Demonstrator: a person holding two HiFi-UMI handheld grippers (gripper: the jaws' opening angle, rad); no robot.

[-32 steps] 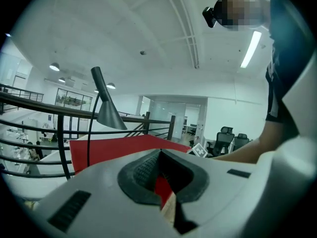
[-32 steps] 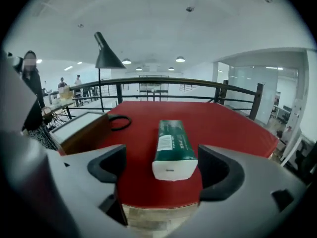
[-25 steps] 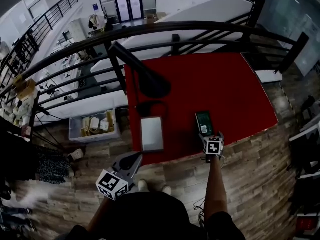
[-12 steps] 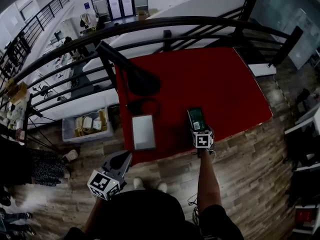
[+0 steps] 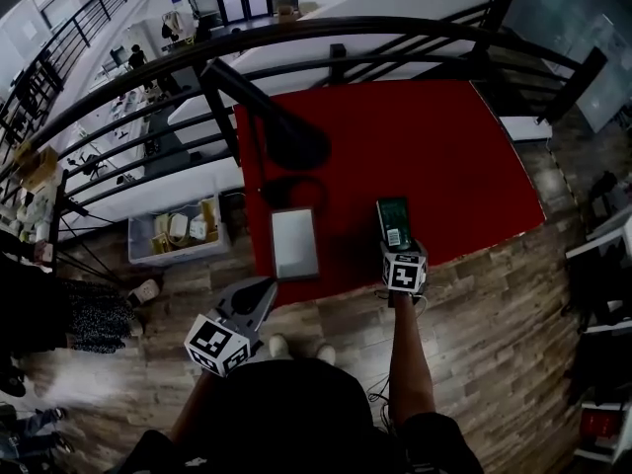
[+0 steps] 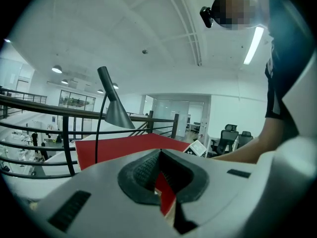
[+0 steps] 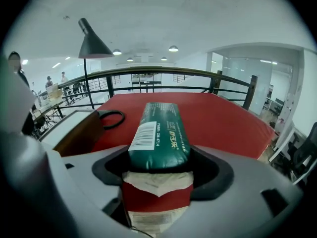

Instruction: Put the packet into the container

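Grasping step: the right claw (image 5: 397,247) has just been closing on the near end of the green packet (image 5: 394,222), and its pads look pressed to the packet's sides. The packet lies flat on the red surface (image 5: 464,166). The next move, I judge, is to lift it and carry it toward 9 o'clock, to the shallow rectangular container (image 5: 294,243) nearby. The right arm reaches forward with the claw tilted down. The left claw (image 5: 261,292), pinched together and empty, hovers off the surface's edge at the container's 7 o'clock.

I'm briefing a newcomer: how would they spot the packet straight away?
Find the red table. Near its front edge, right of the flat grey container, is the packet. It alone is dark green, long and narrow, with a white barcode label.
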